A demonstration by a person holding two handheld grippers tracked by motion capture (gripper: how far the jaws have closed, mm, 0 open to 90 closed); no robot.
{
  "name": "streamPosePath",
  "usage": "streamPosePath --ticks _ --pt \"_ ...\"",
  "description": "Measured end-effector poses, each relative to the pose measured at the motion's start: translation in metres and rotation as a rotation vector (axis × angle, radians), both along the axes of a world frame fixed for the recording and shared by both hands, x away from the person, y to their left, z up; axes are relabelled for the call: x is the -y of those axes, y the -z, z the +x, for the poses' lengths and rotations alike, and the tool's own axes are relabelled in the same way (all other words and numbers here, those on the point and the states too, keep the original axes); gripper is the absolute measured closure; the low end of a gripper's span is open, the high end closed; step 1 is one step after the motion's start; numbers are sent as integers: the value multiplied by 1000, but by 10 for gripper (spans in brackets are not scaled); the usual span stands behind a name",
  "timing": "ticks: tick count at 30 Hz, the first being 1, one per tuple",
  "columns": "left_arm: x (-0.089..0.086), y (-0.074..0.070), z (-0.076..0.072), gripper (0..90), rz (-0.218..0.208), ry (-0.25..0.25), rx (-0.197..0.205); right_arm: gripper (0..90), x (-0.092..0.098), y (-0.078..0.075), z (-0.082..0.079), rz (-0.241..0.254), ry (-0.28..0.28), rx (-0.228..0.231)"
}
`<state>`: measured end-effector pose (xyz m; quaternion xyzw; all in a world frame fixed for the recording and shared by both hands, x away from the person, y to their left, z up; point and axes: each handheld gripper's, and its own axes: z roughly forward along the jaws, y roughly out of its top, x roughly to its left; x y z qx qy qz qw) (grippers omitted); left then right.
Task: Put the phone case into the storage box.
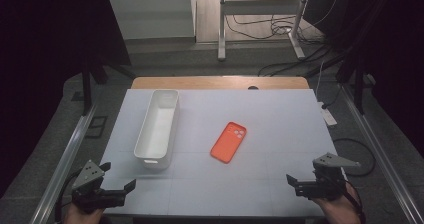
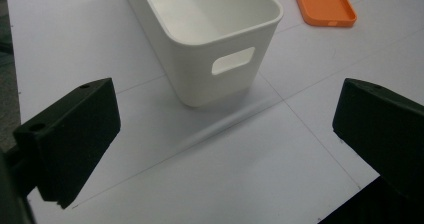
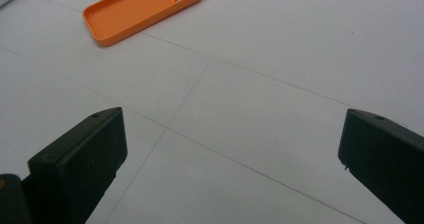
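Surroundings: dark curtains are seen at both sides, with a grey floor, loose cables and a metal frame beyond the far edge of the table (image 1: 280,184), which is covered by a white gridded sheet.
Left gripper (image 1: 131,185): held at the near left corner, jaws spread wide, nothing between them; the bin is faced along them in the left gripper view.
Bin (image 1: 158,128): a white oblong plastic bin is set left of centre, empty, its long axis running from near edge to far edge, a handle slot (image 2: 232,60) in the near end wall.
Phone case (image 1: 228,142): an orange case lies flat near the centre, well apart from the bin, hollow side up; its long axis is tilted, the camera cutout end pointing toward the far right.
Handling: the case is judged light, thin and somewhat flexible, likely to slide on the sheet; a pinch across the short width, on the raised side rims, is advised.
Right gripper (image 1: 290,180): held at the near right corner, jaws fully apart and empty, aimed toward the case.
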<state>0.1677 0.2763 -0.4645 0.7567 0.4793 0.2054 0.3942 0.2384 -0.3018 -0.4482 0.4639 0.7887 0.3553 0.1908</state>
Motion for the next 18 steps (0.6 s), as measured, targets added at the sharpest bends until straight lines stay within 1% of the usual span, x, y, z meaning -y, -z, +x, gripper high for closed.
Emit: streamPosePath --ticks 6,11,13,18 --pt "-1 0 1 0 -17 6 -5 0 -1 0 -1 -8 -11 -2" --pt "-3 0 2 0 -36 4 -15 0 0 0 -1 -8 -2 -3" --pt "-3 1 3 0 -38 8 -16 0 0 0 -1 -7 0 -3" --pt "-2 1 3 0 -26 17 -16 0 0 0 -1 -9 6 -6"
